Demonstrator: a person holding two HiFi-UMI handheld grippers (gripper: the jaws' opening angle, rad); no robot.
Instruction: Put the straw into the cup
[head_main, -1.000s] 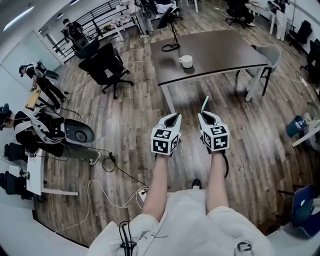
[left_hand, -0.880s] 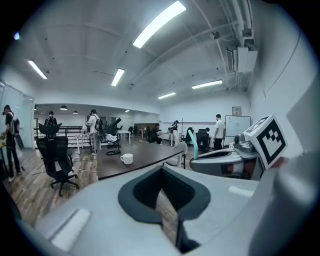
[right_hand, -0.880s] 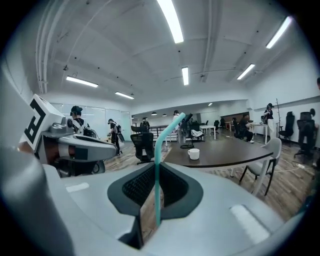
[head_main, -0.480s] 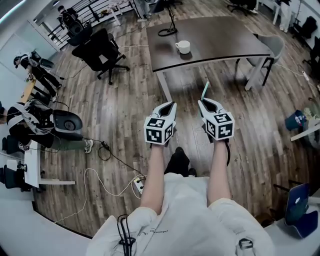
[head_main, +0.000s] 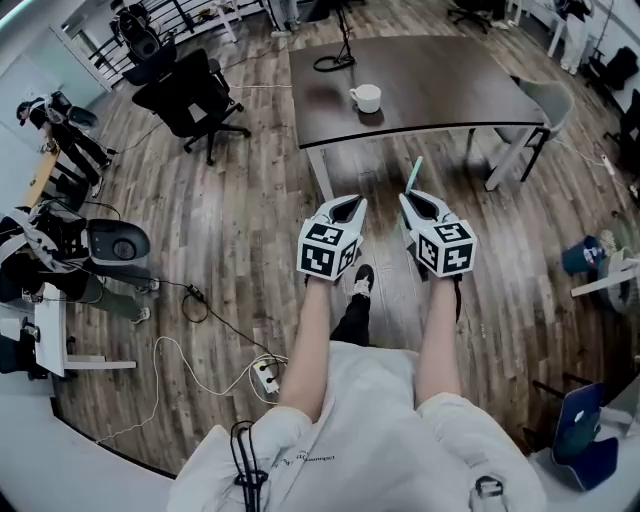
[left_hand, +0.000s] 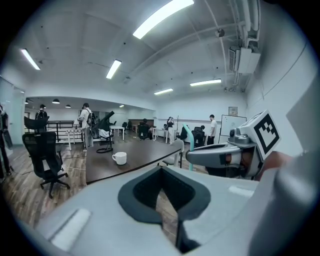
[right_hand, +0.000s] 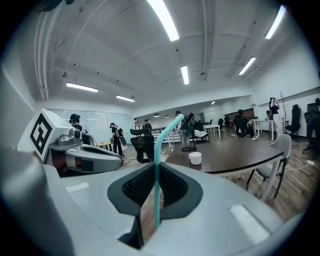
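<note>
Teal straw (right_hand: 156, 165) — in right tool (head_main: 409, 197)

Open-plan office, partly in use as a robotics lab. Floor (head_main: 250, 220): grey-brown wood-look planks, wall to wall. Ceiling: white, with long strip lights (left_hand: 162, 17) and exposed pipes (left_hand: 252, 20). Furniture: one large dark counter (head_main: 440, 90) on pale legs carrying a white cup (head_main: 366, 97); black swivel chairs (head_main: 190, 90) on castors; a grey shell chair (head_main: 553, 100); further desks (right_hand: 260, 122) in rows at the far end. Wall fittings: a whiteboard (left_hand: 239, 125). Loose items: cables (head_main: 190, 350) trailing over the floor to a power strip (head_main: 265, 375); robot-like equipment (head_main: 110, 240) parked along one side. Occupants: several people (left_hand: 85, 117) standing among the desks.
</note>
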